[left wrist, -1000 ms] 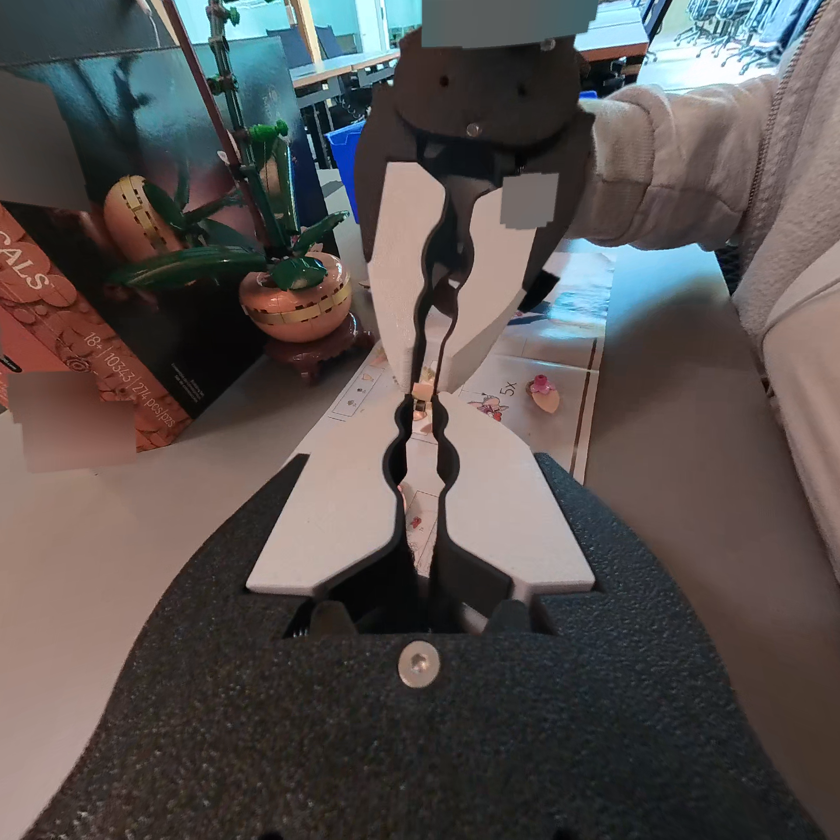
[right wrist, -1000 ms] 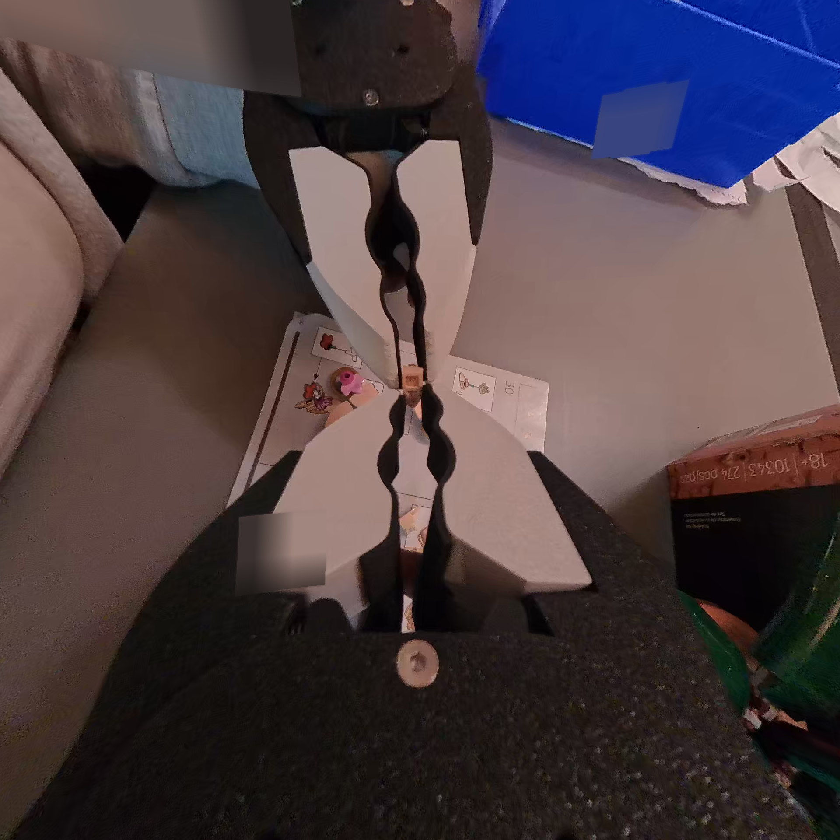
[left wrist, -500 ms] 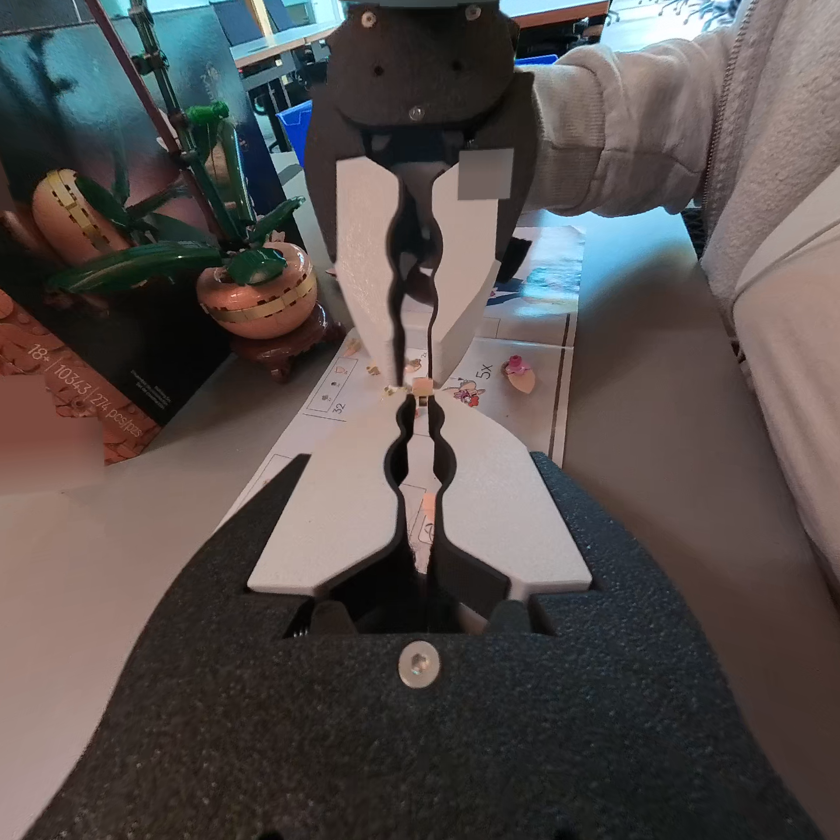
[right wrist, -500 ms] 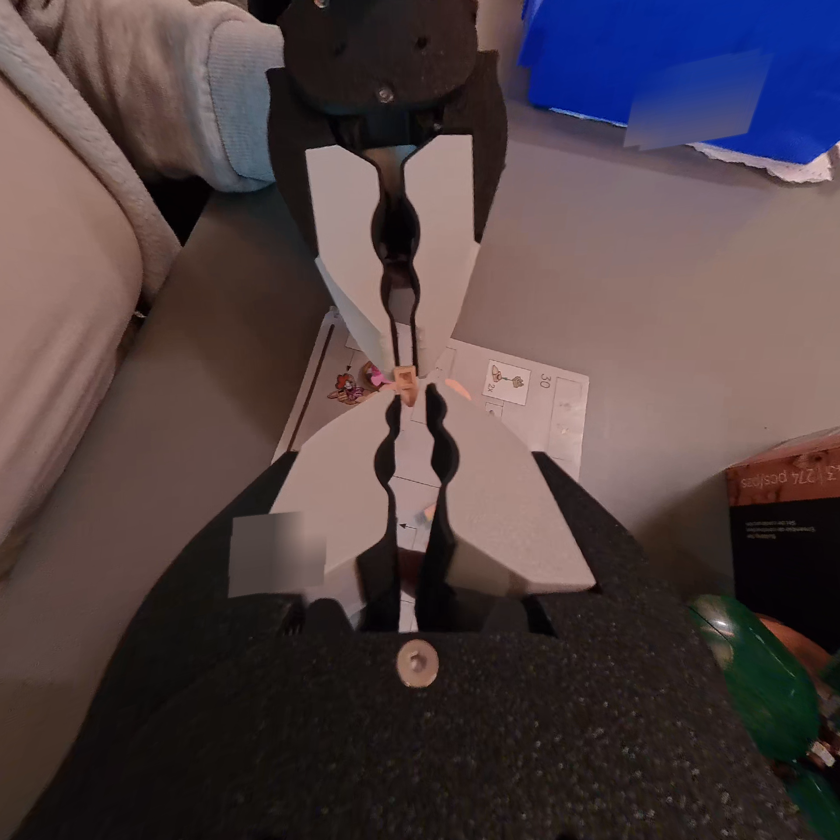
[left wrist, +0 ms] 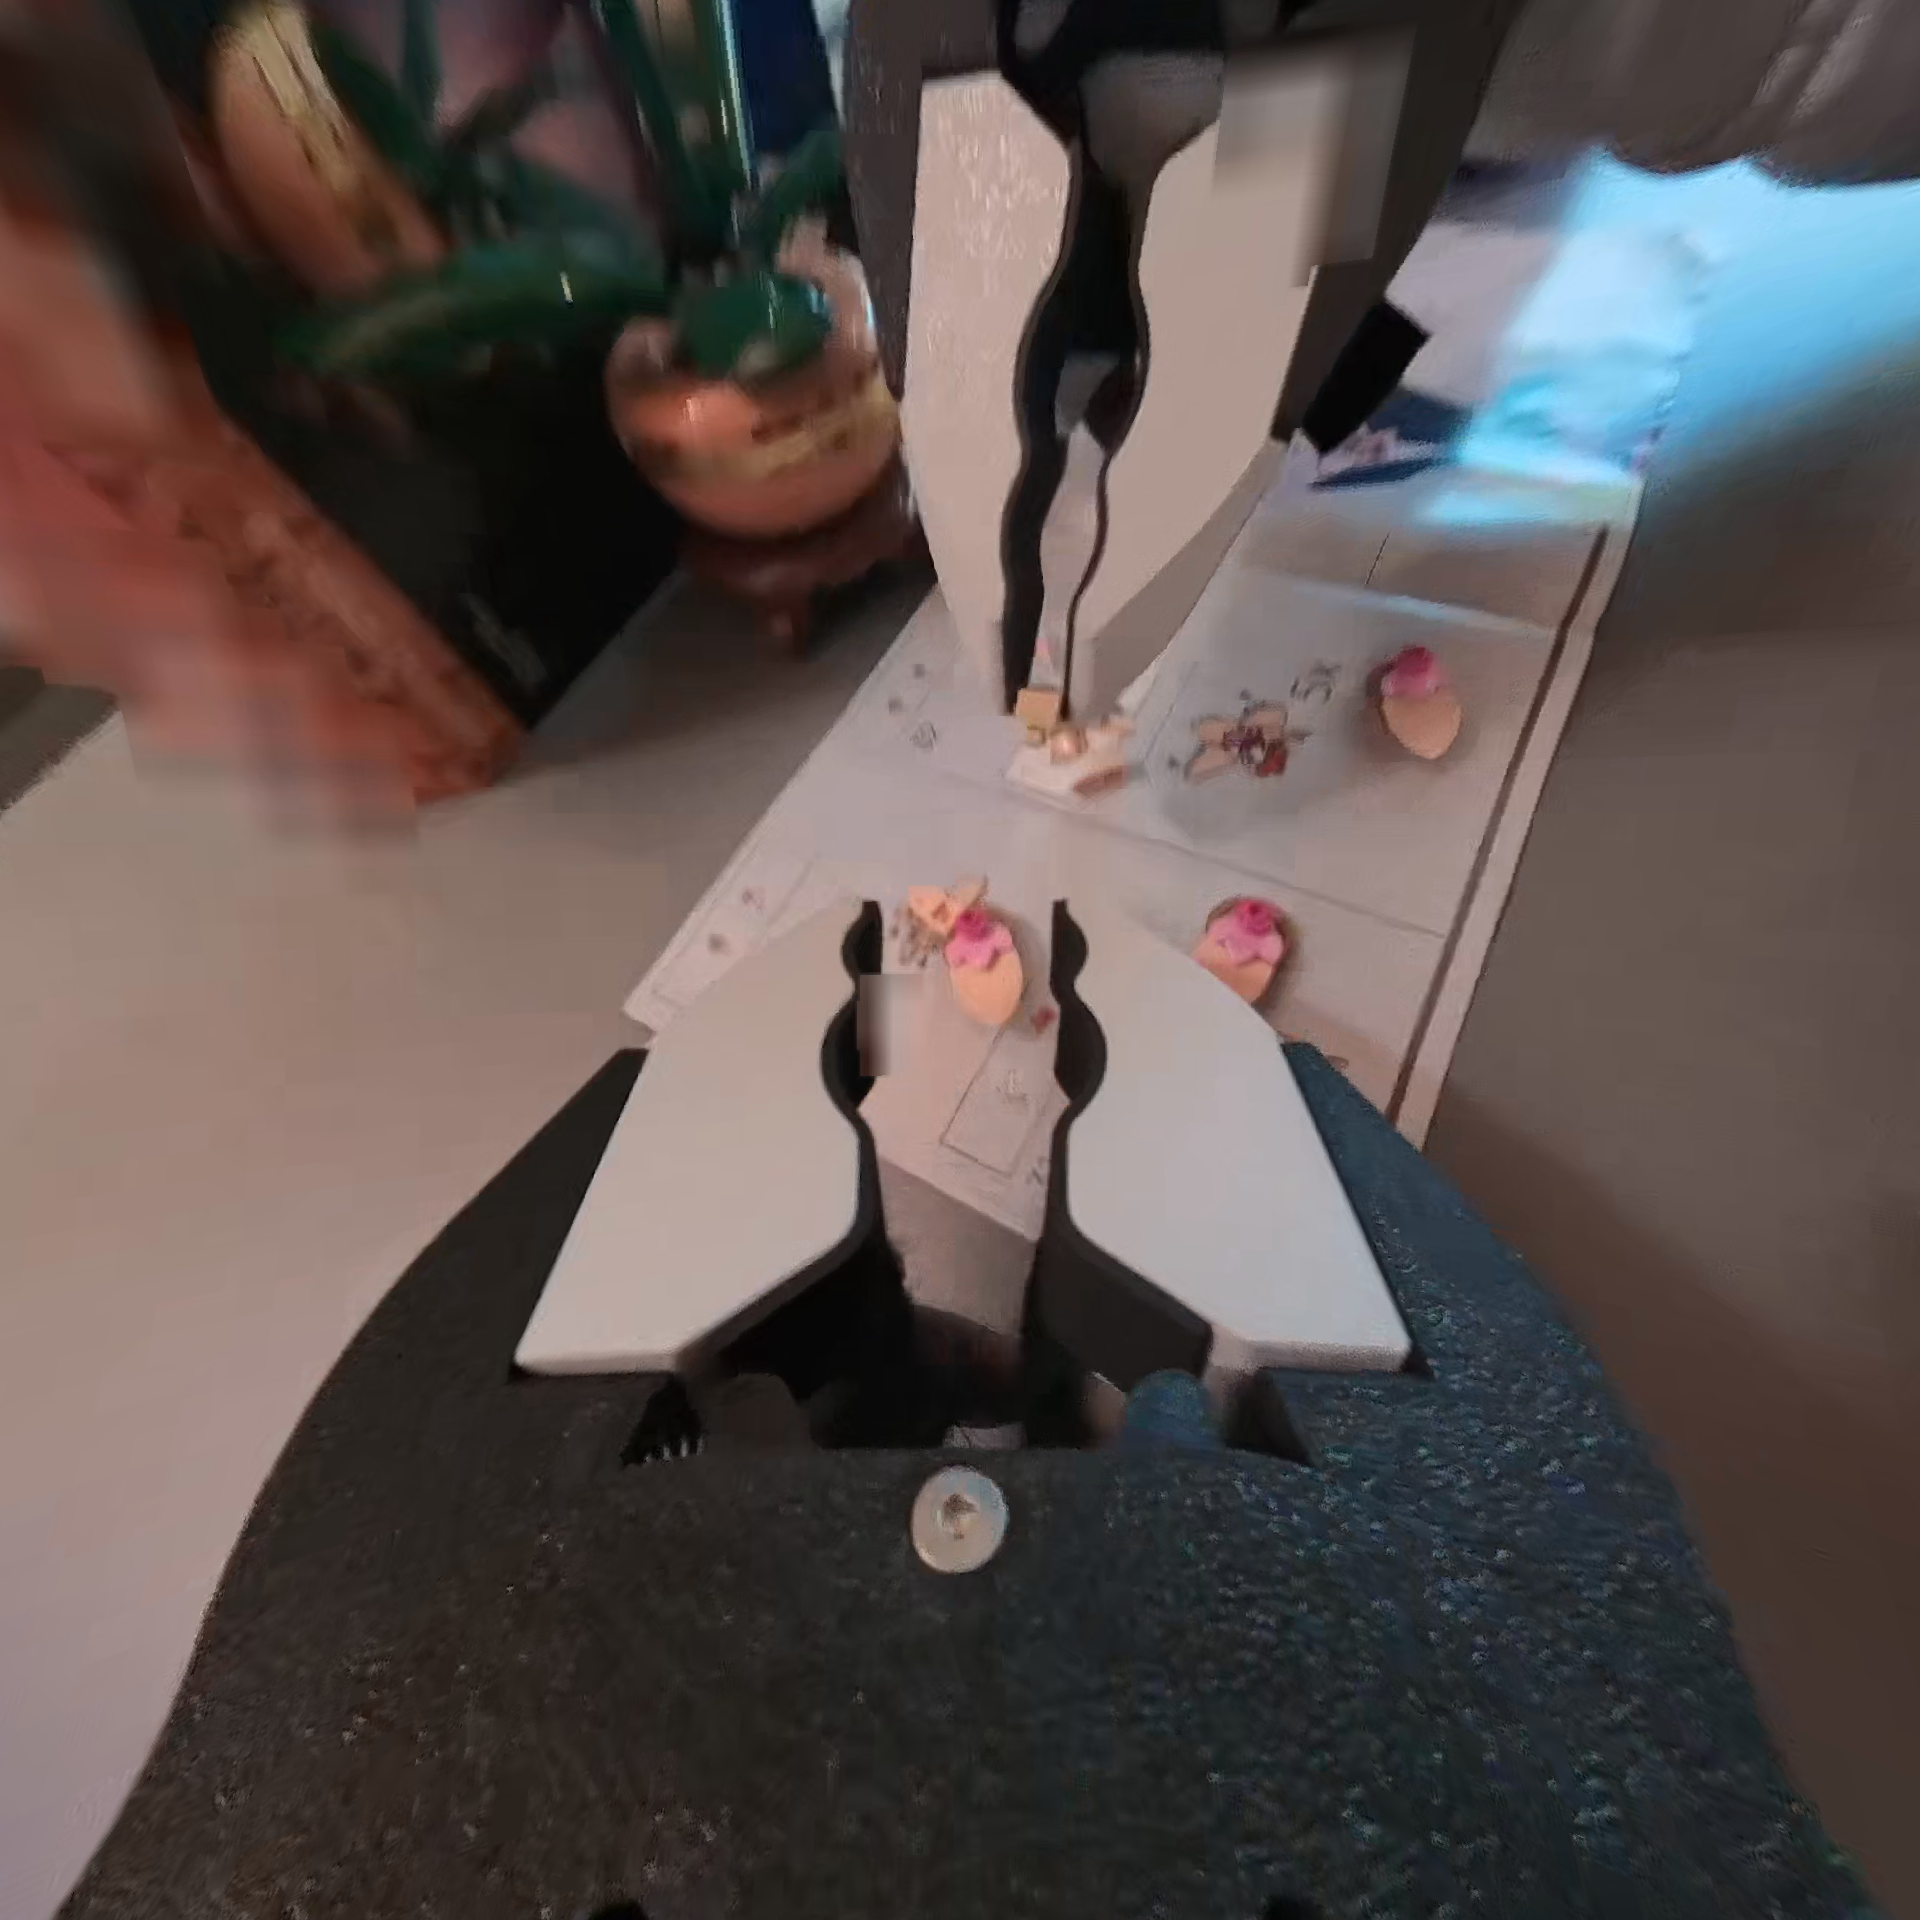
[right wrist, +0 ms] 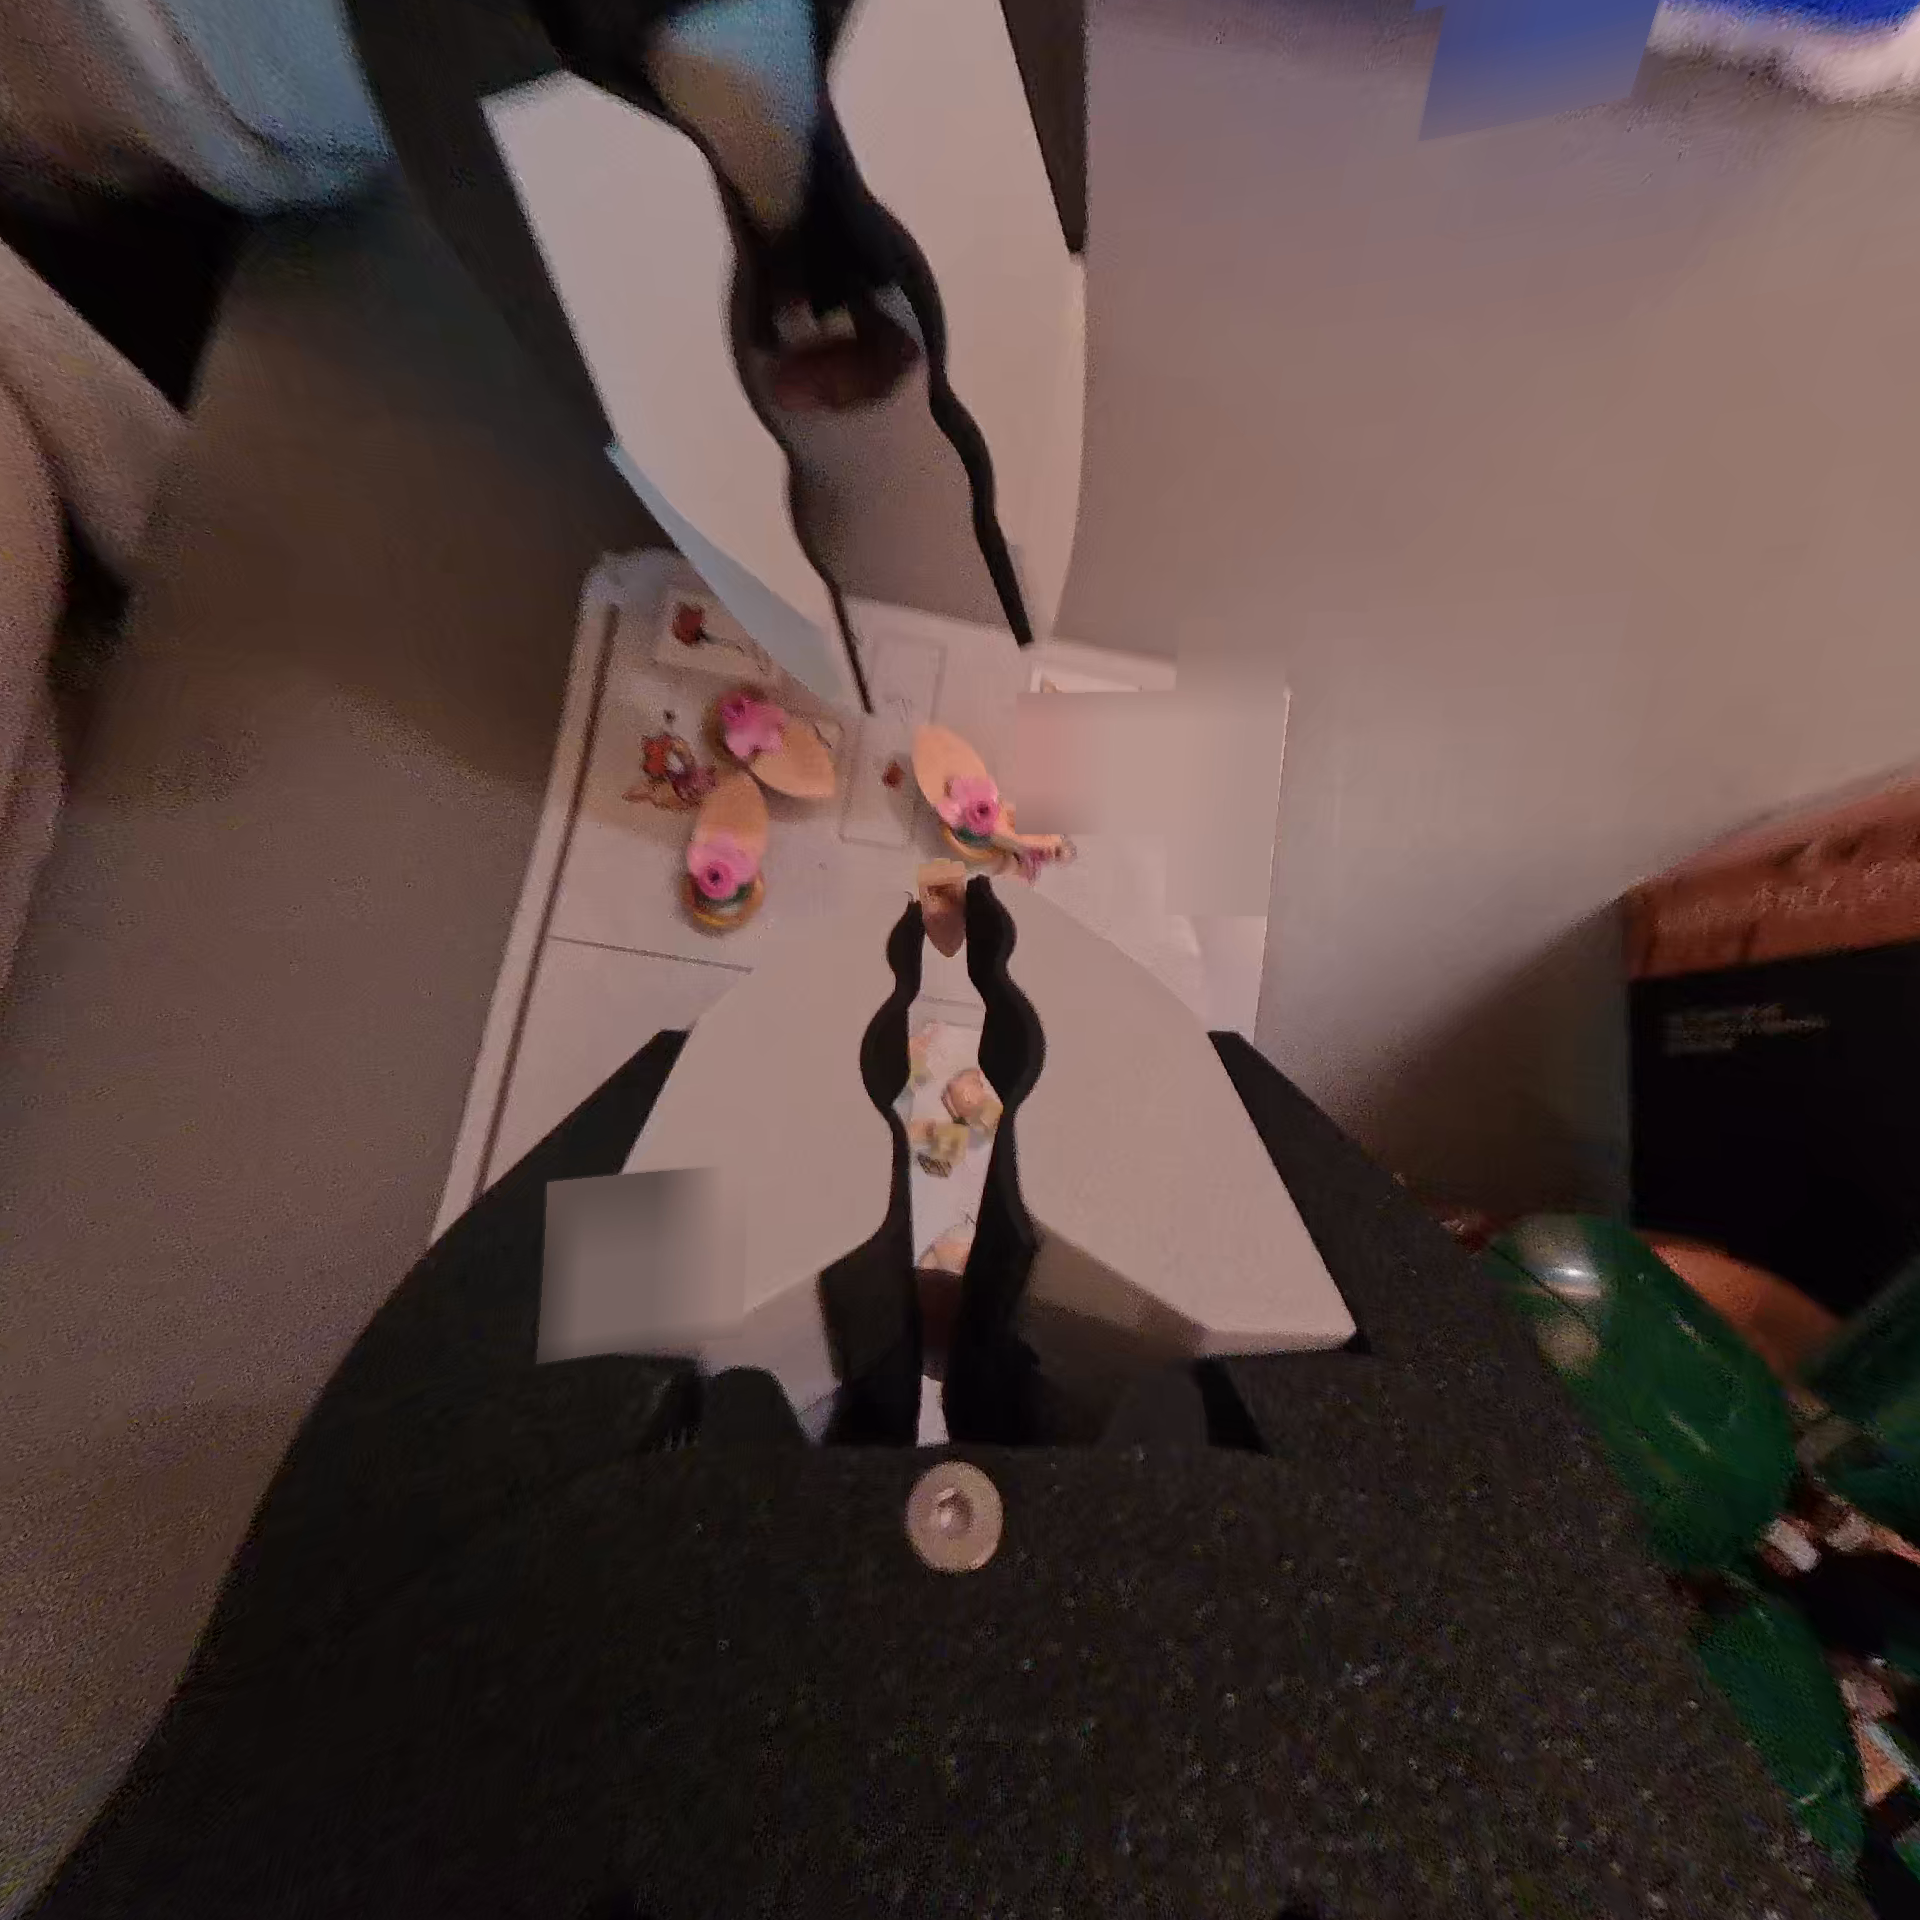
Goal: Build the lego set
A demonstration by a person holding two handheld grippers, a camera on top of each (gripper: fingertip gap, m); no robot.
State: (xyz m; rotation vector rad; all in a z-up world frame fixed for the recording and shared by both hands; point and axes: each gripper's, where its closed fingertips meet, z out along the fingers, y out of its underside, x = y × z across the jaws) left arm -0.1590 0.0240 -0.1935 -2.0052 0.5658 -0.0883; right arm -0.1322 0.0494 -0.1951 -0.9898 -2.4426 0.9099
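Observation:
My left gripper (left wrist: 961,914) is open and empty, low over the white instruction sheet (left wrist: 1299,904). A tan petal with a pink stud (left wrist: 987,961) lies on the sheet between its fingertips. My right gripper (right wrist: 940,894) is shut on a small tan lego piece (right wrist: 940,914). In the left wrist view it (left wrist: 1049,686) points down and holds that piece (left wrist: 1039,707) just over a small cluster of pieces (left wrist: 1075,753). Two more petals (left wrist: 1242,940) (left wrist: 1413,696) lie on the sheet. The open left gripper (right wrist: 940,665) faces the right one.
A built lego plant in a pink pot (left wrist: 748,436) stands at the left beside the set's box (left wrist: 260,499). Its green leaves (right wrist: 1652,1382) are close at the right gripper's right. A blue bin (right wrist: 1766,42) is behind. A person's sleeve (right wrist: 260,94) is at the left. My right fingertips sit around 4 cm from my left ones.
The left gripper, shut against the right one's tips before, has opened and drawn back. The small tan piece stays in the right gripper. Both grippers are lower, nearer the sheet.

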